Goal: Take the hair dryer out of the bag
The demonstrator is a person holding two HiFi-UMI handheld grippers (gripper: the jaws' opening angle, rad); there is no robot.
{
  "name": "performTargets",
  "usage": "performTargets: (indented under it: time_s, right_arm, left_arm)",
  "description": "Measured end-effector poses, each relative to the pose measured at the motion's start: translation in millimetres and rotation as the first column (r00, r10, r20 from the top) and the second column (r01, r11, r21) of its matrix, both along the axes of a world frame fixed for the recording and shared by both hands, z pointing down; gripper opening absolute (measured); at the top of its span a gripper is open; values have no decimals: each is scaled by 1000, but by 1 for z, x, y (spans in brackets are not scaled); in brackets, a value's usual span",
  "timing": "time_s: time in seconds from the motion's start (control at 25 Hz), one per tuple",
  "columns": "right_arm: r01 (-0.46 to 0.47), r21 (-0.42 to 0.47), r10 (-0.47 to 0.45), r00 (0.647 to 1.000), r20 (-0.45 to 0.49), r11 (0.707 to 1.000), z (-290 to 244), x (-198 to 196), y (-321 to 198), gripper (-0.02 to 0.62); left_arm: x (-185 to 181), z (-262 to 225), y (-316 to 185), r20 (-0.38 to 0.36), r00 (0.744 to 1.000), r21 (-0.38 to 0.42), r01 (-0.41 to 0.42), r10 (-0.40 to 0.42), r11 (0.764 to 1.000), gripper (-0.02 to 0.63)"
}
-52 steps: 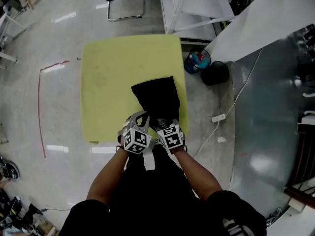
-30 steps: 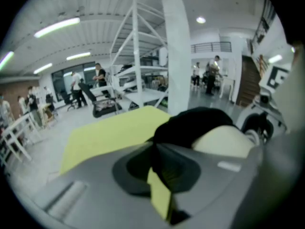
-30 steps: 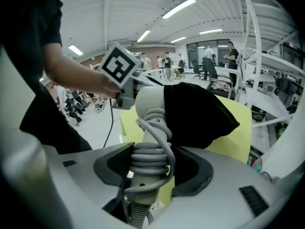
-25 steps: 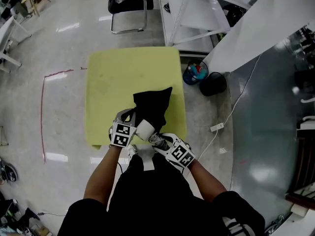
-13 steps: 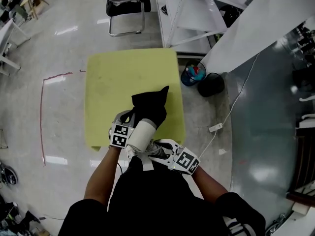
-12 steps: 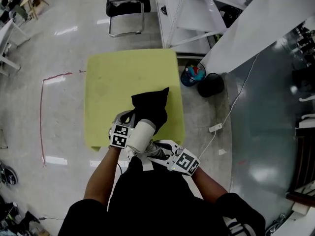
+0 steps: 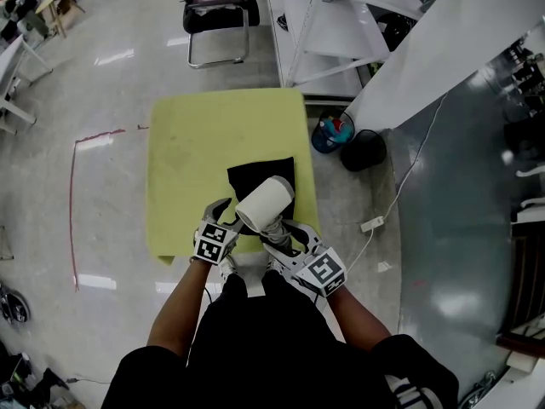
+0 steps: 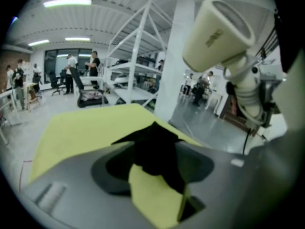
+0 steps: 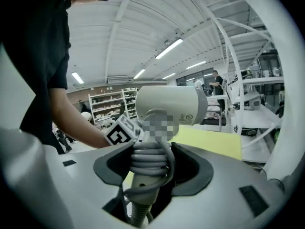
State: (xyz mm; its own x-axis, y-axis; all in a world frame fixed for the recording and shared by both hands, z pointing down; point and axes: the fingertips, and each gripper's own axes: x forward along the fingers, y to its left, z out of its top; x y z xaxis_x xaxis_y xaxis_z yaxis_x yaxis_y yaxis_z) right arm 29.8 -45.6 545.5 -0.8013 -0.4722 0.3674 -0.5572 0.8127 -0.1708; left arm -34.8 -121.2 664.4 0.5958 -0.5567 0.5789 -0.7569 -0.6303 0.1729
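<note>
as left gripper point(image 7: 221, 210) opens, perhaps off bag point(image 7: 259, 175), right gripper point(image 7: 278, 229) holds hair dryer point(image 7: 265, 203).

bag point(image 7: 266, 175) on the table point(image 7: 196, 143) near its right edge; hair dryer point(image 7: 265, 203) above the bag's near end.

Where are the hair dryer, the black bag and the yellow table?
hair dryer point(image 7: 266, 201), head view, on its barrel.
black bag point(image 7: 252, 173), head view, on its flat cloth.
yellow table point(image 7: 200, 139), head view, on the bare top.
</note>
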Motion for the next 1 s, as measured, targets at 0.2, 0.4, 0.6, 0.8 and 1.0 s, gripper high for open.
performTargets:
  time_s: [0.2, 0.4, 0.6, 0.8, 1.0]
  right_arm:
    - [-122, 47, 123, 992, -24, 991, -5, 15, -34, 238]
    - [-221, 73, 219, 975, 30, 972, -22, 16, -62, 238]
    - [-276, 128, 265, 959, 100, 952, -49, 11, -89, 238]
    - [-277, 188, 251, 956, 151, 942, -81, -1, -106, 238]
    - [-276, 248, 234, 954, 185, 929, -113, -22, -112, 238]
  left_arm:
    - [-5, -17, 15, -39, 999, 38, -16, 17, 999, 324]
    - [-15, -55, 29, -170, 985, 81, 2, 12, 997, 324]
    - [-45, -118, 9, -303, 944, 201, 199, -132, 959, 241]
    - [-77, -176, -18, -304, 916, 332, 361, -263, 871, 35]
    - [-108, -193, -25, -308, 893, 324, 424, -329, 846, 6]
